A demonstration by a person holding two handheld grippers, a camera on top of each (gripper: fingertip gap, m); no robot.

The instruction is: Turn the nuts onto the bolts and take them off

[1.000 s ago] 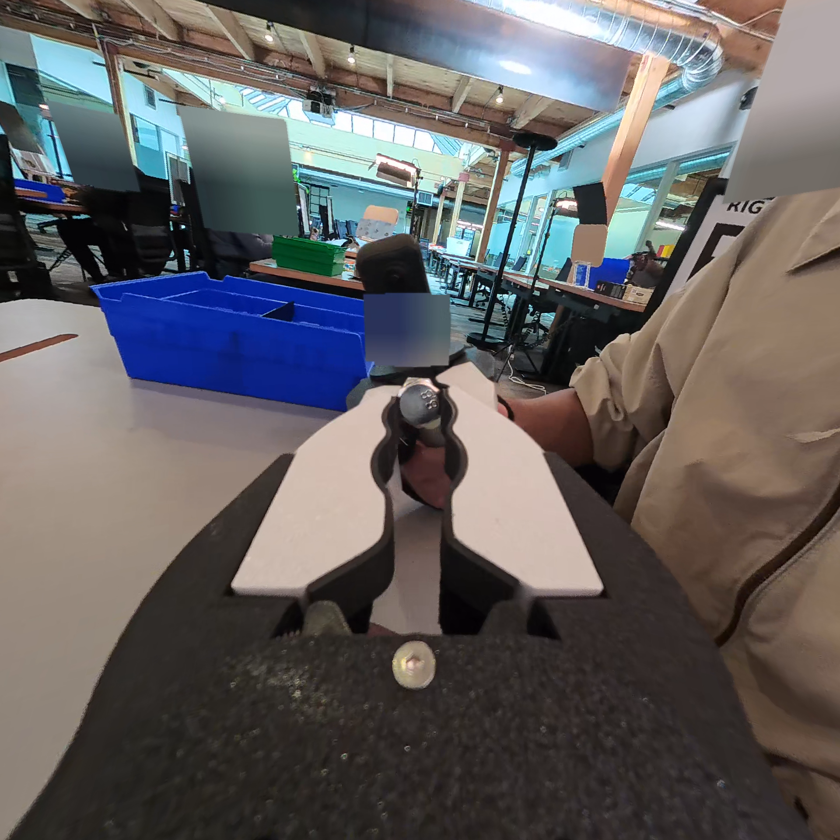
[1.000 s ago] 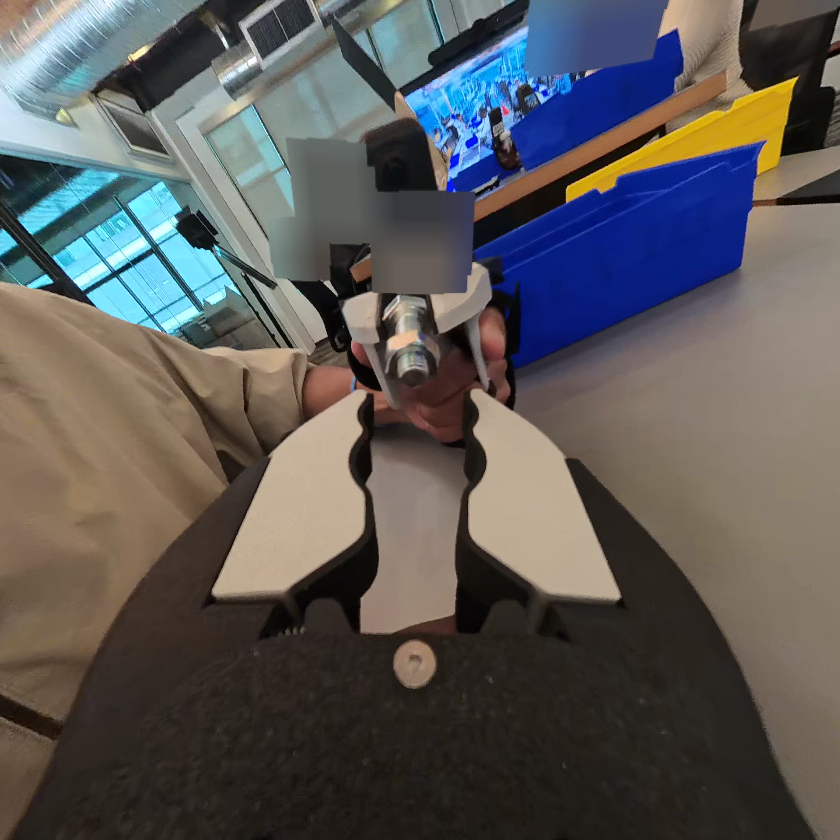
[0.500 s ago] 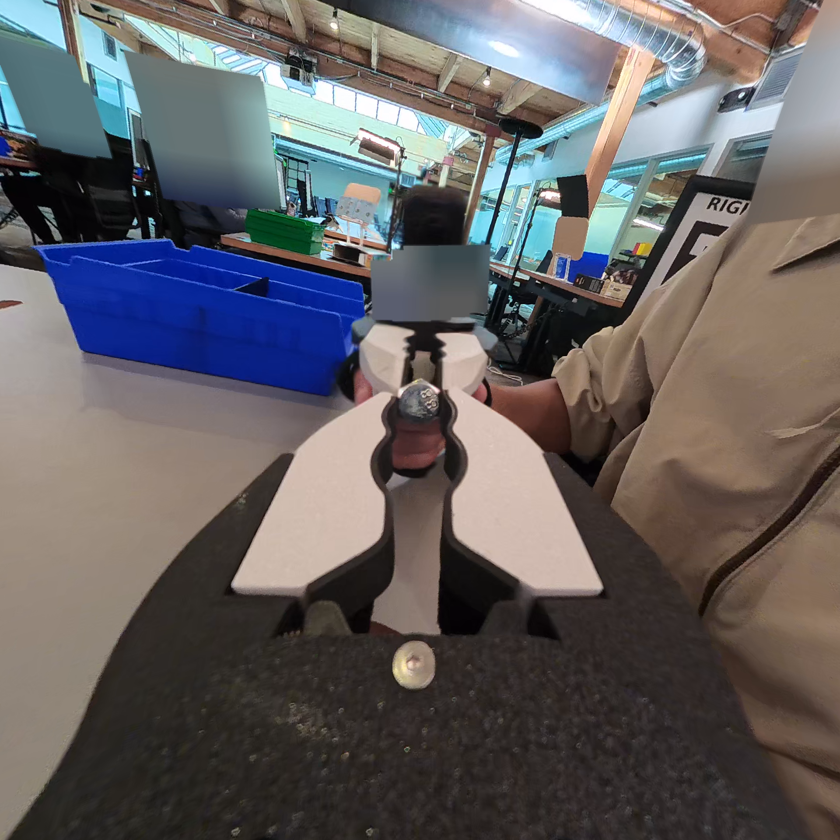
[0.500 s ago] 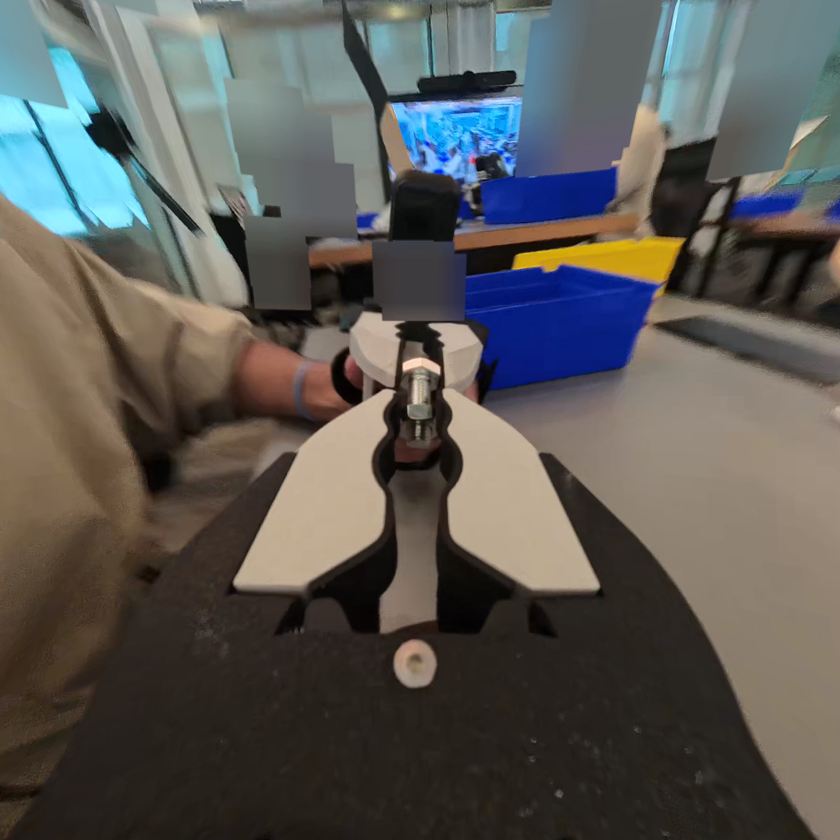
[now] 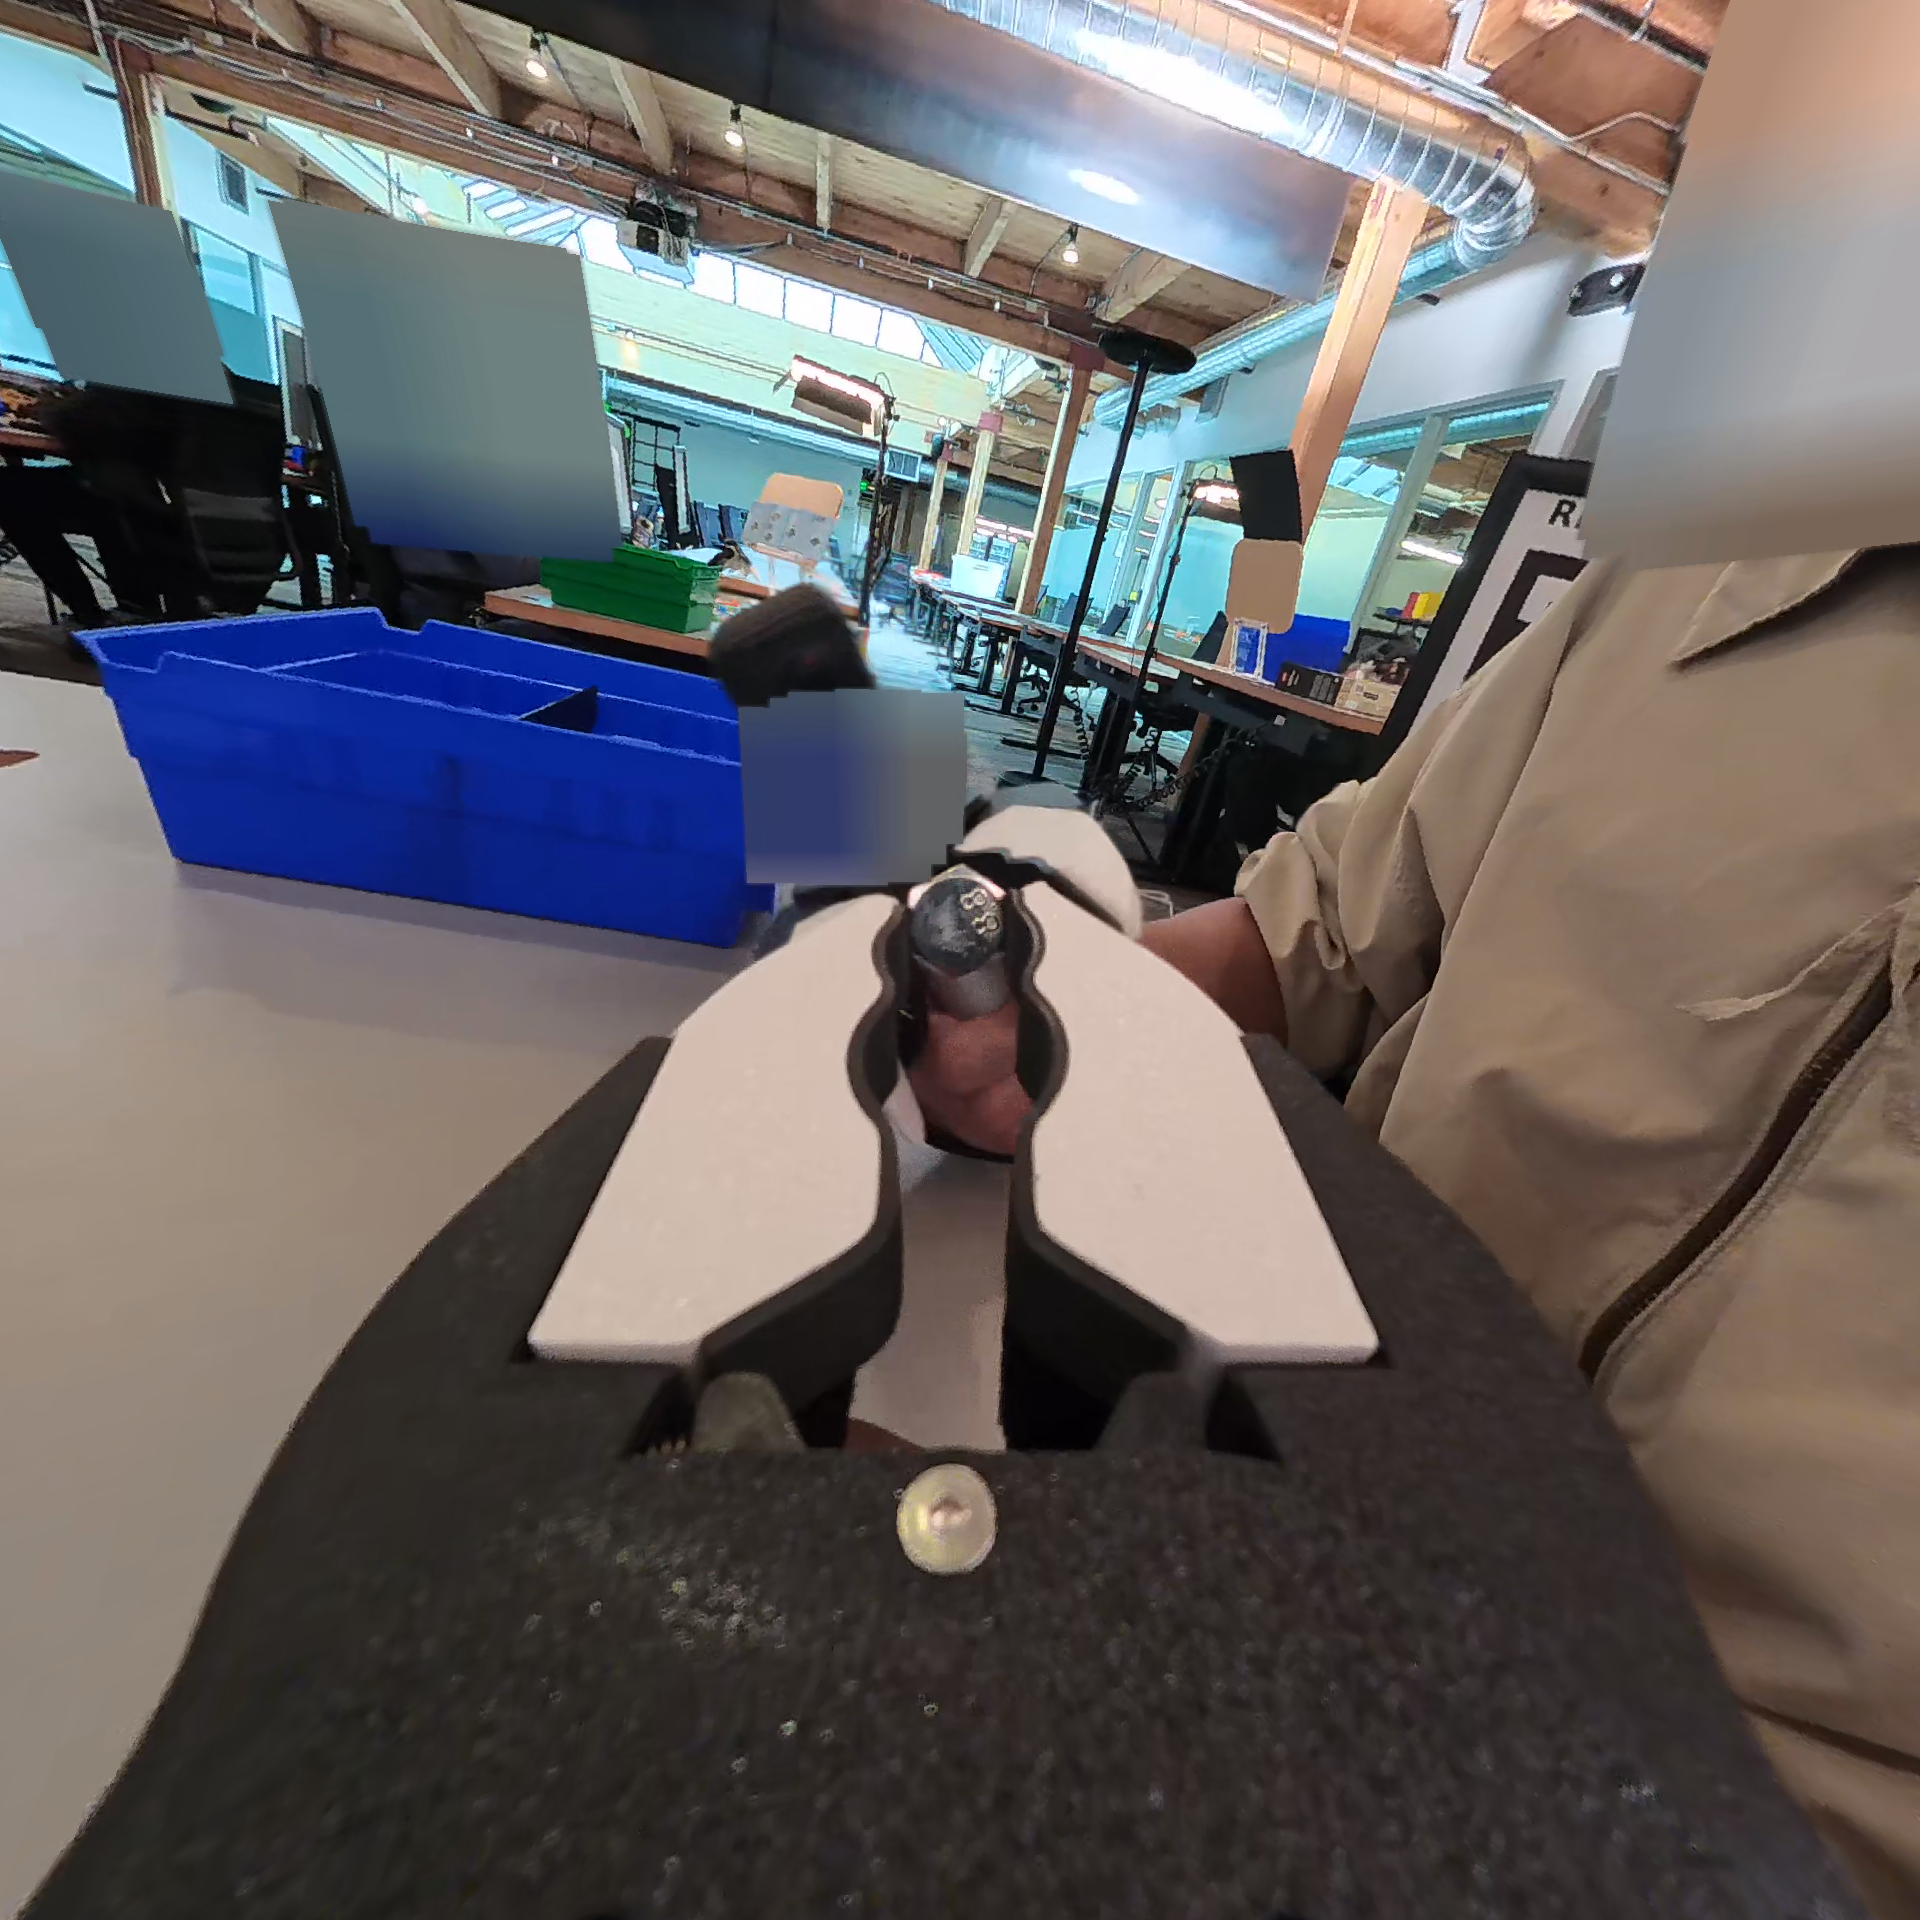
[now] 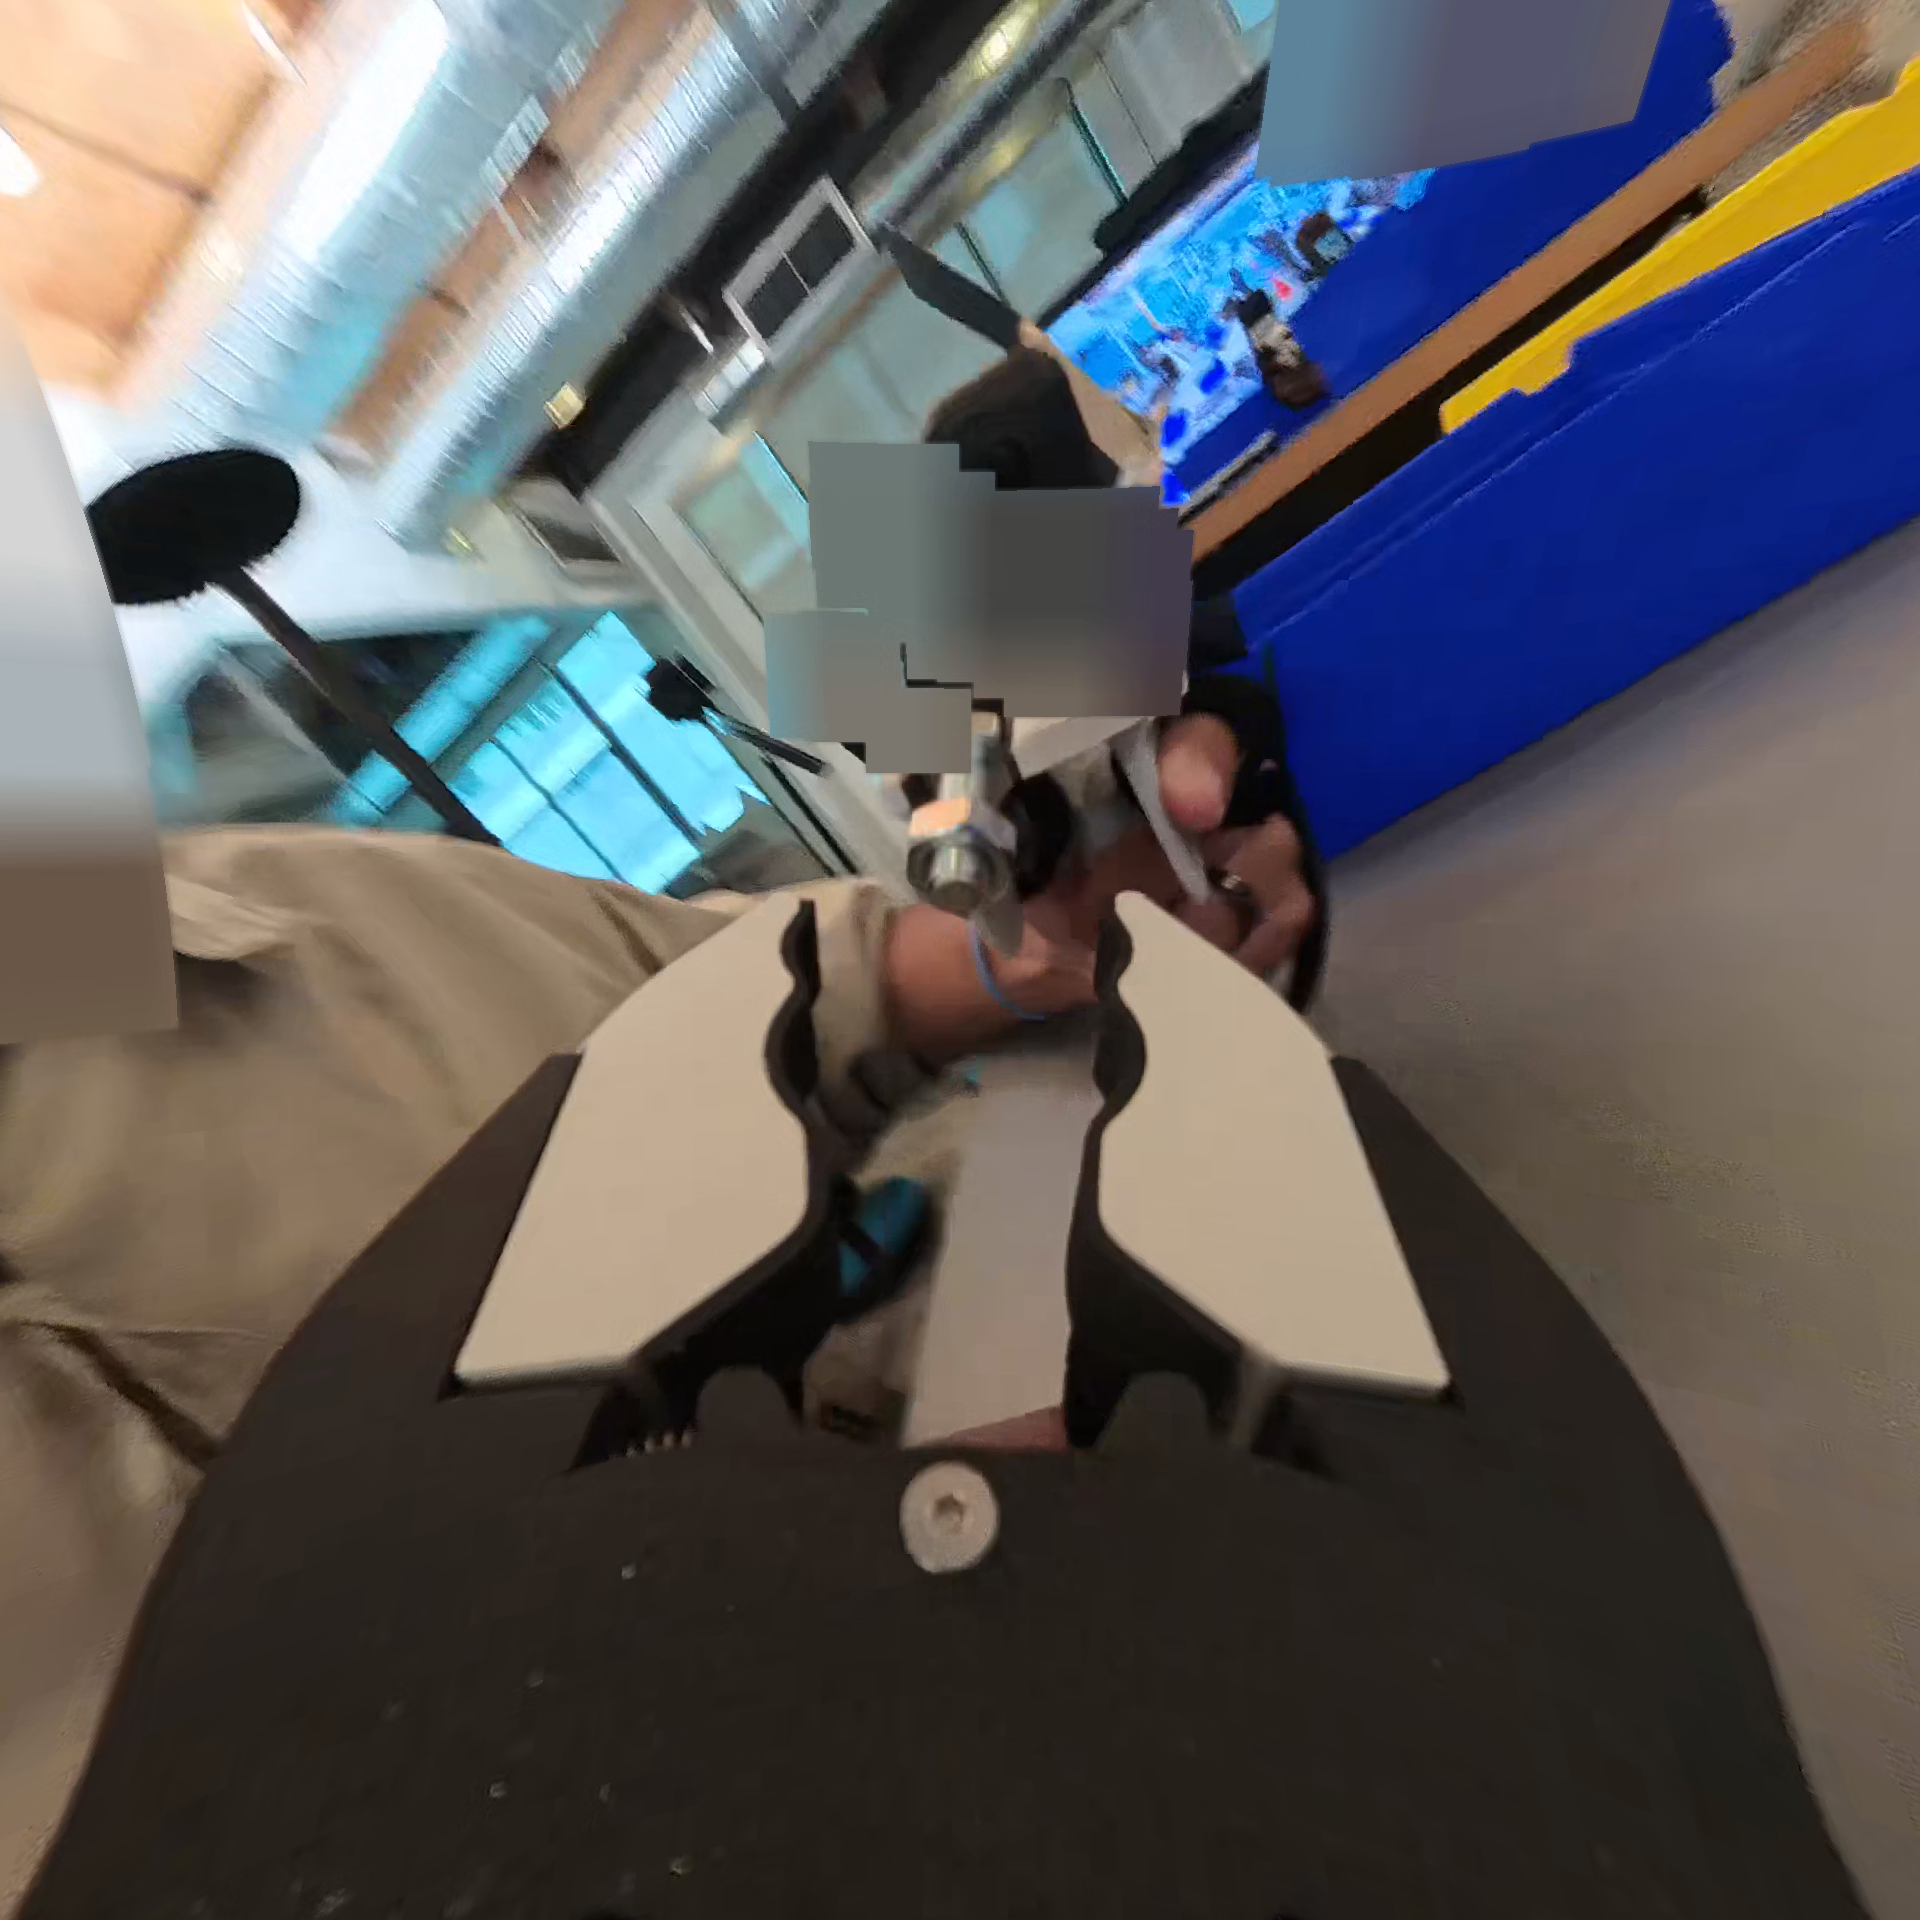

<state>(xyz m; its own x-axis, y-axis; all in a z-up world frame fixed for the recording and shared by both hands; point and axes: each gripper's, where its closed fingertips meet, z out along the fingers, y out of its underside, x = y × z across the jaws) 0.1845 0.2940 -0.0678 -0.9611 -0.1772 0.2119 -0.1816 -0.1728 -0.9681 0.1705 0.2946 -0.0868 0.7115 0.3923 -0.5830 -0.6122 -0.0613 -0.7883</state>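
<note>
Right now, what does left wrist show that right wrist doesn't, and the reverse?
Left wrist only: the bolt's hex head clamped at the left gripper tips, and a green bin behind.

Right wrist only: the nut on the bolt's threaded end, the open right gripper short of it, and a yellow bin.

Both: the bolt, the blue bin, the grey table, the beige sleeve.

1. The left tool [image 5: 958, 940] has two white fingers [image 5: 764, 1122] with wavy black inner edges, set in a black grainy body.
2. A silver screw [image 5: 945, 1524] sits in the middle of this body.
3. The right tool [image 6: 956, 935] has the same white fingers [image 6: 681, 1164], black body and silver screw [image 6: 948, 1523].
4. The person wears a beige jacket [image 5: 1621, 935] with a dark zipper [image 5: 1730, 1164].
5. A thin blue band [image 6: 987, 982] is on the wrist.
</note>
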